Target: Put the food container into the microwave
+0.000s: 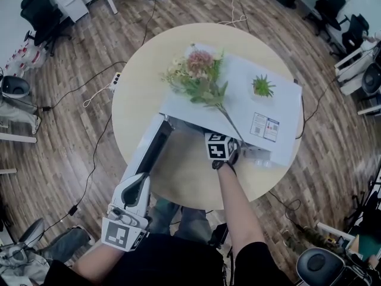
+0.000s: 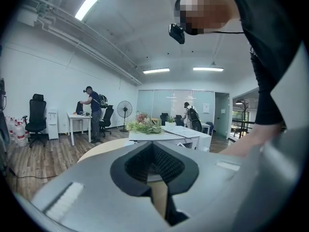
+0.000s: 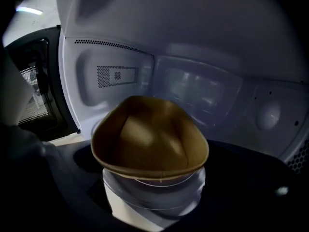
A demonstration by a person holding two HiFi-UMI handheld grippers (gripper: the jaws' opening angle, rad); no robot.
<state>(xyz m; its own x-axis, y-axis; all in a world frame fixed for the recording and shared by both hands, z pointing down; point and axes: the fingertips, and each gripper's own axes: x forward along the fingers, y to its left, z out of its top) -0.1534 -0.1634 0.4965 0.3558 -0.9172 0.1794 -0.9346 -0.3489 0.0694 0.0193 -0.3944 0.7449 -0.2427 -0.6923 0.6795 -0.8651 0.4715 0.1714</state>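
The white microwave (image 1: 238,109) stands on a round table (image 1: 140,85) with its door (image 1: 156,145) swung open to the left. My right gripper (image 1: 221,148) reaches into the cavity, so its tips are hidden in the head view. In the right gripper view the brown food container (image 3: 149,139) with a clear lid sits between the dark jaws of the right gripper (image 3: 152,182), inside the cavity and in front of its back wall (image 3: 203,86). My left gripper (image 1: 138,180) hangs low by the door's outer edge, away from the container. The left gripper (image 2: 153,149) is shut on nothing.
A flower bouquet (image 1: 199,76) and a small potted plant (image 1: 262,86) lie on top of the microwave. Cables and a power strip (image 1: 116,79) lie on the wooden floor around the table. Office chairs (image 1: 38,16) stand further off. People work at desks (image 2: 79,120) in the background.
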